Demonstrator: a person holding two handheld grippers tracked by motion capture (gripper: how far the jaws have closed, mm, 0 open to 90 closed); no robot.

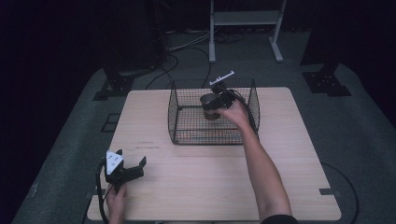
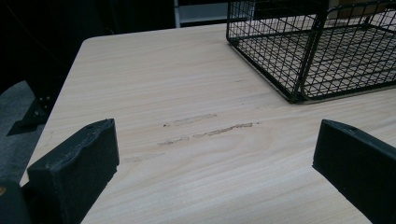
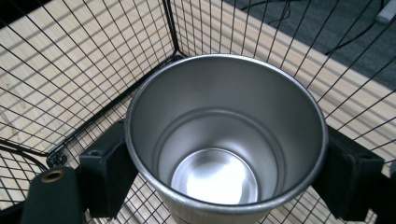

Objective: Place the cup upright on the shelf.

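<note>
A steel cup [image 3: 224, 140] stands upright between the two black jaws of my right gripper [image 3: 224, 182], which is shut on its sides. Its inside is bare metal. In the high view the right gripper [image 1: 215, 103] holds the cup [image 1: 208, 106] inside the black wire basket [image 1: 187, 135], toward its right back part. Whether the cup rests on the basket floor I cannot tell. My left gripper [image 1: 130, 164] lies low at the table's front left, open, with only bare wood between its fingers [image 2: 79, 163]. It points toward the basket [image 2: 303, 84].
The pale wooden table [image 1: 210, 182] has free room in front of and to both sides of the basket. Scuff marks [image 2: 205, 133] lie ahead of the left gripper. Beyond the table are dark stand feet [image 1: 114, 86], floor cables [image 1: 173, 65] and a white frame [image 1: 245, 18].
</note>
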